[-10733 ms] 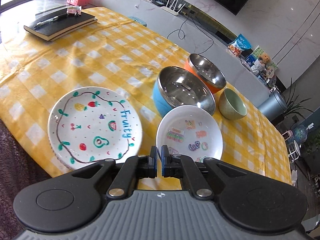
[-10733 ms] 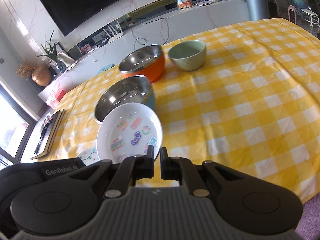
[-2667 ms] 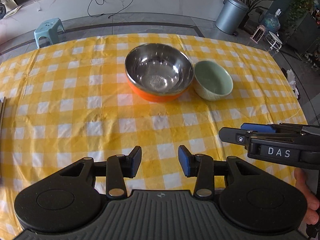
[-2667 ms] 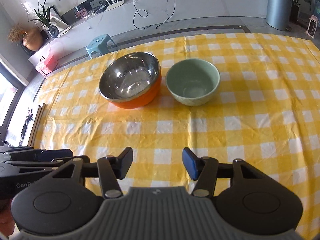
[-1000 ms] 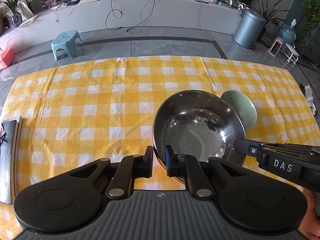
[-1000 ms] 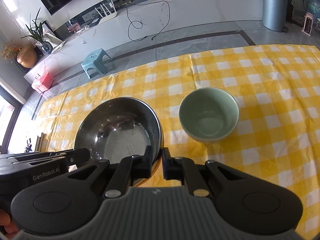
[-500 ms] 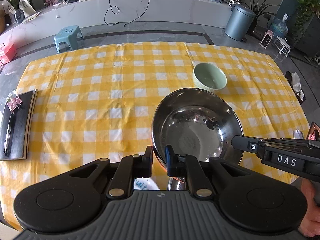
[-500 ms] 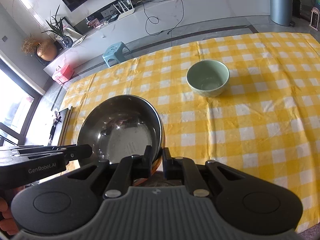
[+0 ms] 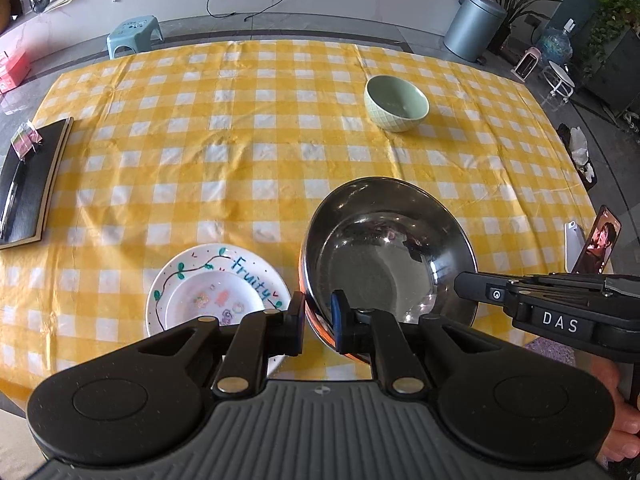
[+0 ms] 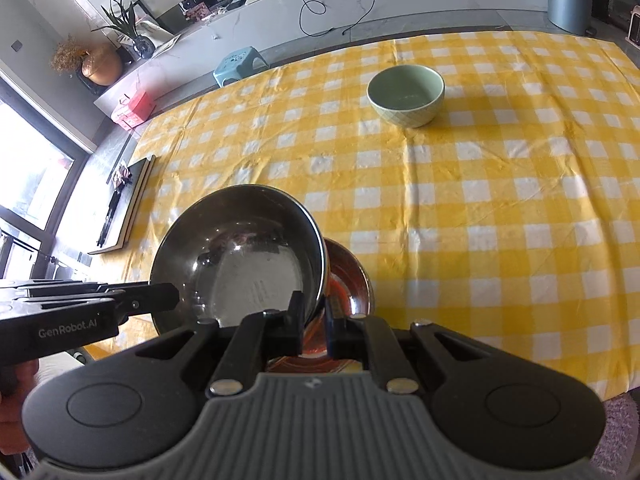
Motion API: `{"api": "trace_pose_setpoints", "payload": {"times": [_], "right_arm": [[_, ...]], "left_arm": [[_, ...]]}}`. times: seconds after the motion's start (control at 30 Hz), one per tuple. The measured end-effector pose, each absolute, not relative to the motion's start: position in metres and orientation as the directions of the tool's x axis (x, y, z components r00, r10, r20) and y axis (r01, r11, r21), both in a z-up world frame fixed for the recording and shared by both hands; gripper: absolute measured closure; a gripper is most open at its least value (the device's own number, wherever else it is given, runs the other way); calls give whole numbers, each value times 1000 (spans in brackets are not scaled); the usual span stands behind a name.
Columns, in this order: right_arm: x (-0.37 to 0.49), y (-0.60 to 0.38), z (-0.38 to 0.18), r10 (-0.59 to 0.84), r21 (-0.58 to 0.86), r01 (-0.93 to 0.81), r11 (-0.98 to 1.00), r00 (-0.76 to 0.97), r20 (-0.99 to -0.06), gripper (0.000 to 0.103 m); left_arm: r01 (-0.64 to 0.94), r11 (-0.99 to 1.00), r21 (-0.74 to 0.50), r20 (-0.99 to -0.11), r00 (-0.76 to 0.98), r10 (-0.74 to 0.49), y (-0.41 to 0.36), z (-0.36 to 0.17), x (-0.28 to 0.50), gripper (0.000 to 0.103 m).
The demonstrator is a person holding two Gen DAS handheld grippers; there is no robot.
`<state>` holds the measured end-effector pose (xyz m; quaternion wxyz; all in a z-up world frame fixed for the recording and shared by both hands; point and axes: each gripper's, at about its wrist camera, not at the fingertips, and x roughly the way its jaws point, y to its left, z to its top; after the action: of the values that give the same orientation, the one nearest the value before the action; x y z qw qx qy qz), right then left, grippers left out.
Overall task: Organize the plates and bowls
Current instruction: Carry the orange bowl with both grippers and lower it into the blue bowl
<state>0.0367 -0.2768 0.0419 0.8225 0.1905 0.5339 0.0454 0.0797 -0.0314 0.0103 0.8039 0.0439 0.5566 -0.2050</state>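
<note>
Two grippers hold one steel bowl [image 9: 386, 250] by its rim, one on each side. Seen from the left wrist, the left gripper [image 9: 318, 316] is nearly closed, its fingers pinching the near left edge of the rim, one finger outside against the orange wall and the blue pad [image 9: 336, 312] inside. Seen from the right wrist, the right gripper [image 10: 314, 314] is closed the same way on the opposite edge, with the rim passing between its fingers. Each gripper also shows in the other's view as a dark arm reaching to the bowl's side.

The steel bowl is tilted and lifted clear of the cloth. From the right wrist, a second steel bowl [image 10: 348, 276] sits directly beneath it, its rim showing to the right of the held one; I cannot tell whether the two touch.

Just left of the held bowl, a small white plate [image 9: 218, 298] with stickers lies stacked on a larger white plate [image 9: 244, 264] lettered "Fruity", near the table's front edge. A green bowl [image 9: 396, 102] stands alone, well apart, toward the far side of the yellow checked tablecloth [image 9: 224, 152]. A black notebook [image 9: 30, 180] lies at the left edge. Beyond the table stand a blue stool [image 9: 134, 32] and a grey bin [image 9: 474, 26].
</note>
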Motion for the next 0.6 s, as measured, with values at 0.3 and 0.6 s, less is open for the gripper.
{"api": "trace_pose_setpoints", "payload": {"times": [0.3,0.6], "right_arm": [[25,-278,34,225,304,130,944,420,-879,95],[32,-275,25,179,251,122,960,423,-888,95]], "left_arm": [[333,910,-248,-915,229,-333,-28,-14,79,88],[360,910,-205,-926,230,-299,-39,-26,82,88]]}}
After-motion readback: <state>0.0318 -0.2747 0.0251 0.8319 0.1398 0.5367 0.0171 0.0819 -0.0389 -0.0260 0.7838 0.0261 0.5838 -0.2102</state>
